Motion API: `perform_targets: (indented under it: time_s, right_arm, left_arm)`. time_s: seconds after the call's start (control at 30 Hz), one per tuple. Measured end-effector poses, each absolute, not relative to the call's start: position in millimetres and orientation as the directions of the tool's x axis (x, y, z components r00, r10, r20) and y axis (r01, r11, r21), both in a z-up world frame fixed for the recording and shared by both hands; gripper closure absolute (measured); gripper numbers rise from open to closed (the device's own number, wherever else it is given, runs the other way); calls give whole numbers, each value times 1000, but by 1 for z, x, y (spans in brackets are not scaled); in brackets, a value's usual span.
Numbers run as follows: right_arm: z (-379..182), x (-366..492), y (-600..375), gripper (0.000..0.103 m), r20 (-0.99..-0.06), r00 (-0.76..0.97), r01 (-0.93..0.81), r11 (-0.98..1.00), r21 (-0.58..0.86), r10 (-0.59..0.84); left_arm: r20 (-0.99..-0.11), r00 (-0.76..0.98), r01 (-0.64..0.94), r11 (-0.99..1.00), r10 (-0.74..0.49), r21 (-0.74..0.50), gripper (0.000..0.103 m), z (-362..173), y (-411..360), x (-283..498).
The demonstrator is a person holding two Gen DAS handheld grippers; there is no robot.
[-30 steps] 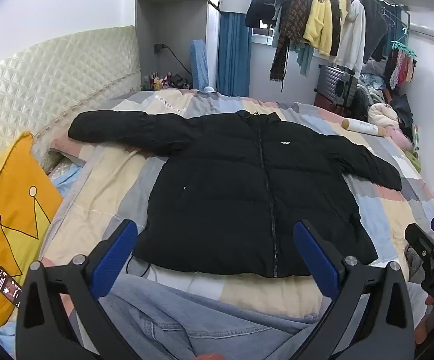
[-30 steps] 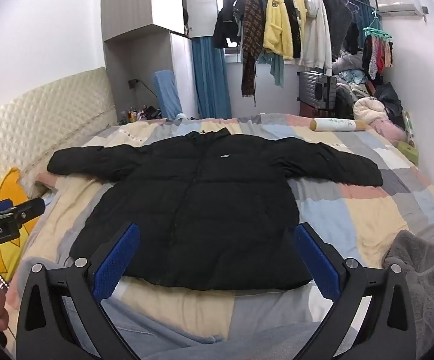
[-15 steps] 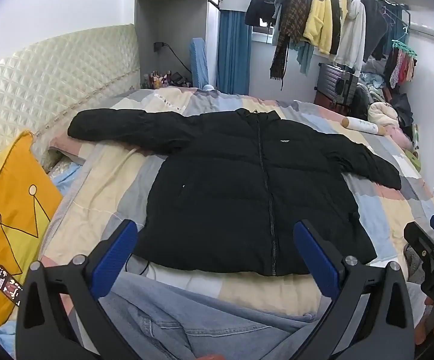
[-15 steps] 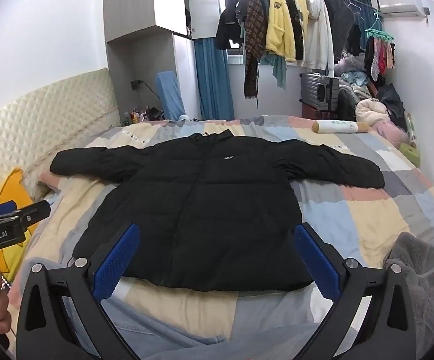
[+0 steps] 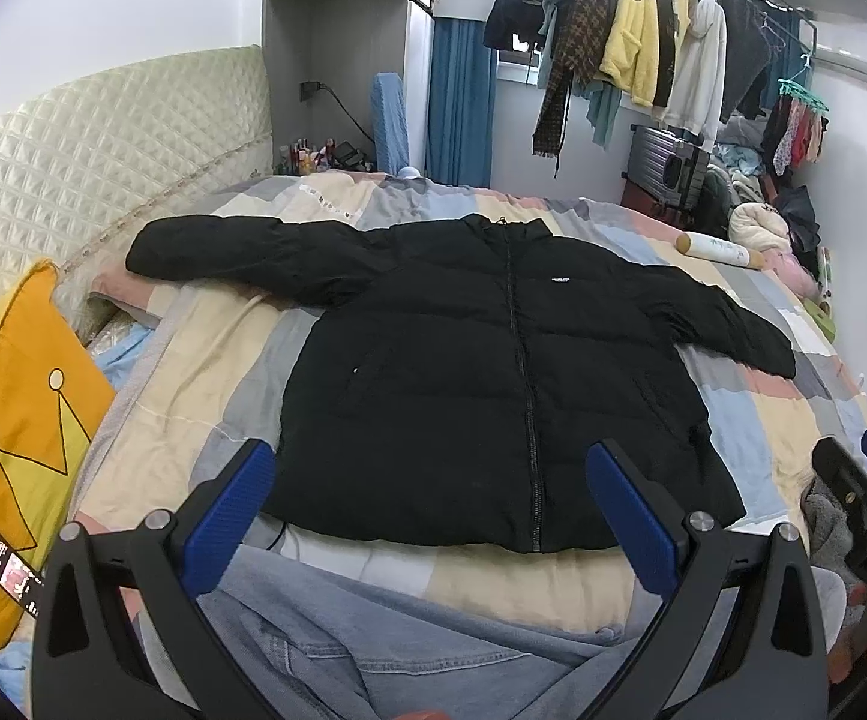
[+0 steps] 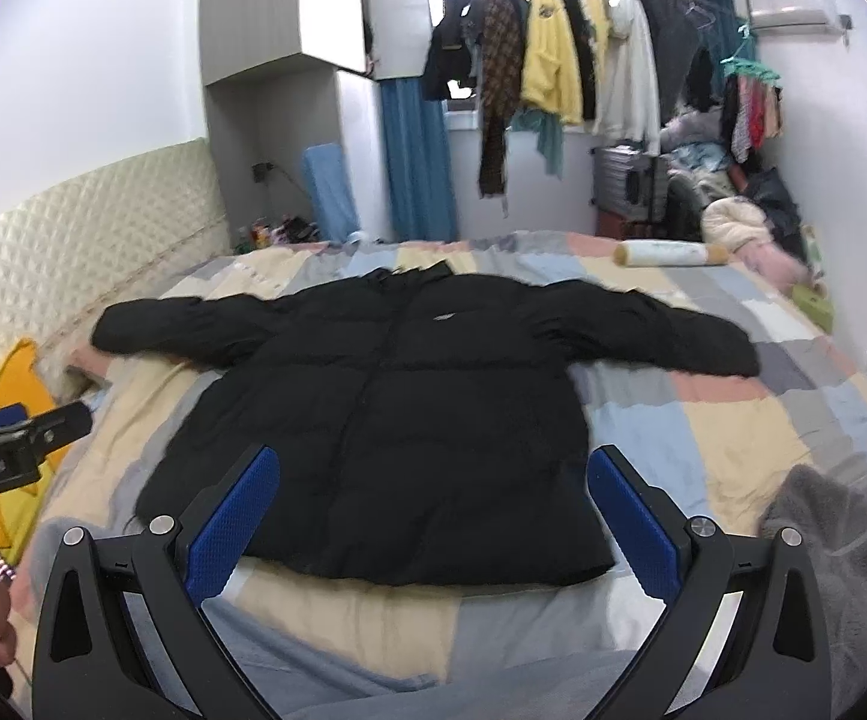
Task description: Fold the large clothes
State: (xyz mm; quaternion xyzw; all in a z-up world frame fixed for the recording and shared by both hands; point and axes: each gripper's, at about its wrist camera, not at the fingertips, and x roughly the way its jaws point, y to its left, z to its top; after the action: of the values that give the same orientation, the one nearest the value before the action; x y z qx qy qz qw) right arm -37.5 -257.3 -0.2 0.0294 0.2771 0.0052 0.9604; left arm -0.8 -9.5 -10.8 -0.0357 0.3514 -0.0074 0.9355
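The black puffer jacket (image 5: 493,384) lies flat, zipped, front up on the bed (image 5: 205,360), sleeves spread wide. From the left, our left gripper (image 5: 433,504) hovers near the hem, fingers wide apart and empty; our right gripper (image 6: 433,510) likewise. We judge folding has not begun; next we should reach a sleeve and bring it across the chest. The right view is blurred, so the far cuff is perhaps puckered.
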Motion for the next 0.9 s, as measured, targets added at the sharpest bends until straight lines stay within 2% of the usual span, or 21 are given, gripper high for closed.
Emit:
perform_targets:
  time_s: [0.9]
  right_arm:
    - [-10,-38,-259,0,-552,833,1,997,82,45]
  left_arm:
    - [-662,748,-7,997,-46,-77,0,-7,-17,3]
